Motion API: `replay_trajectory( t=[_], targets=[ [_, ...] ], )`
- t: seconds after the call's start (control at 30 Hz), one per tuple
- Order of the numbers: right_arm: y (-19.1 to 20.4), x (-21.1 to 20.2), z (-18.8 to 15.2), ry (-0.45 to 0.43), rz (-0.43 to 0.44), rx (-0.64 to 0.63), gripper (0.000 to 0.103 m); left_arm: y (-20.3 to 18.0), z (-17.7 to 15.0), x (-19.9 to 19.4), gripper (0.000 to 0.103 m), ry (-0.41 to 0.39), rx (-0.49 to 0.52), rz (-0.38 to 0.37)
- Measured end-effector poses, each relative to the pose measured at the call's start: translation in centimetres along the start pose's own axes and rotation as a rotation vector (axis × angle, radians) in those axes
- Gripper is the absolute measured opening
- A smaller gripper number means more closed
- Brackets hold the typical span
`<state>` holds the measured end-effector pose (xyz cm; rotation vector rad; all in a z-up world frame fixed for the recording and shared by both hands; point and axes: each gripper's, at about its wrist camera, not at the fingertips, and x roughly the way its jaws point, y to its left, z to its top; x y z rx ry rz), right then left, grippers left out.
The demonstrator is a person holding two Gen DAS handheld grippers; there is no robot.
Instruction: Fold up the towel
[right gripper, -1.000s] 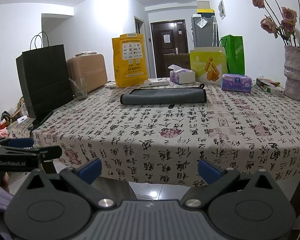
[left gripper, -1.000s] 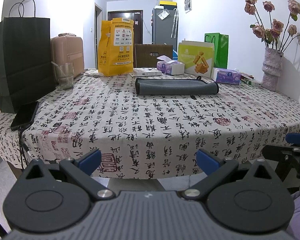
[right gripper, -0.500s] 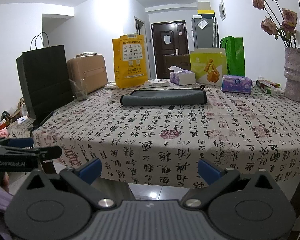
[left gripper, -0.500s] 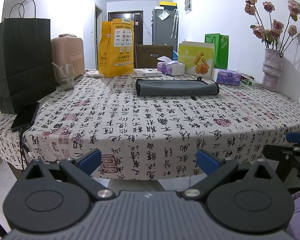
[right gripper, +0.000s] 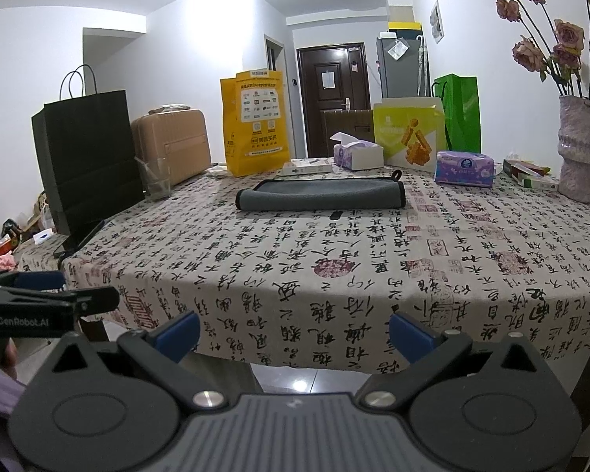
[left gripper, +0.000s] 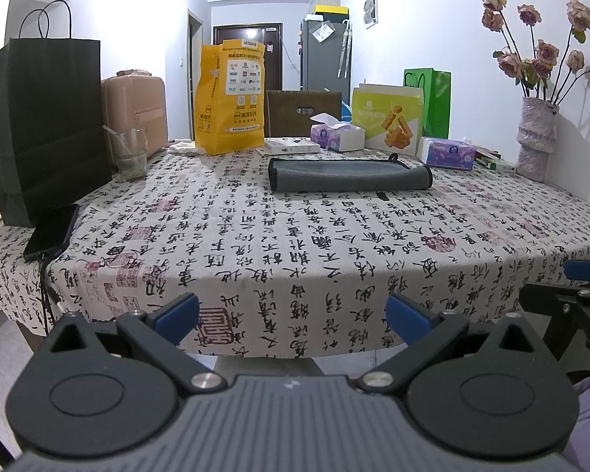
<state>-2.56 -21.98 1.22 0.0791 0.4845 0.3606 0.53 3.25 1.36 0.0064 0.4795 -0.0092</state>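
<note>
A grey towel [left gripper: 348,175] lies folded into a long flat strip on the far middle of the table; it also shows in the right wrist view [right gripper: 320,196]. My left gripper [left gripper: 293,314] is open and empty, held off the table's near edge, well short of the towel. My right gripper [right gripper: 293,328] is open and empty too, also in front of the near edge. Each gripper shows at the side of the other's view.
The table wears a calligraphy-print cloth [left gripper: 295,236]. A black paper bag [left gripper: 45,118], a phone [left gripper: 51,232] and a glass [left gripper: 131,153] stand at the left. A yellow bag [left gripper: 230,98], tissue boxes [left gripper: 448,153] and a flower vase [left gripper: 537,139] line the back and right.
Both grippers have drifted very slightly; the towel has not moved and both stay open.
</note>
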Motion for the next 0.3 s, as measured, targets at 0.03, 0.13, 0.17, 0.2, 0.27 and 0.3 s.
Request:
replay_trajectory(
  t=[0.03, 0.13, 0.17, 0.2, 0.27, 0.3],
  targets=[
    [0.00, 0.00, 0.00, 0.000, 0.000, 0.000, 0.103, 0.10, 0.08, 0.04, 0.103, 0.000, 0.000, 0.000],
    [-0.02, 0.01, 0.01, 0.000, 0.000, 0.001, 0.103, 0.02, 0.15, 0.07, 0.103, 0.001, 0.000, -0.001],
    [-0.04, 0.02, 0.02, 0.000, 0.000, 0.002, 0.103, 0.10, 0.20, 0.12, 0.103, 0.001, -0.001, -0.001],
    [-0.04, 0.00, 0.04, 0.000, 0.000, 0.001, 0.103, 0.06, 0.19, 0.06, 0.103, -0.001, -0.002, -0.003],
    [-0.07, -0.01, 0.03, 0.001, 0.001, 0.002, 0.103, -0.16, 0.09, -0.14, 0.103, -0.012, 0.003, -0.011],
    [-0.06, 0.00, 0.03, 0.001, 0.001, 0.003, 0.103, -0.29, 0.06, -0.24, 0.103, -0.019, 0.007, -0.010]
  ],
)
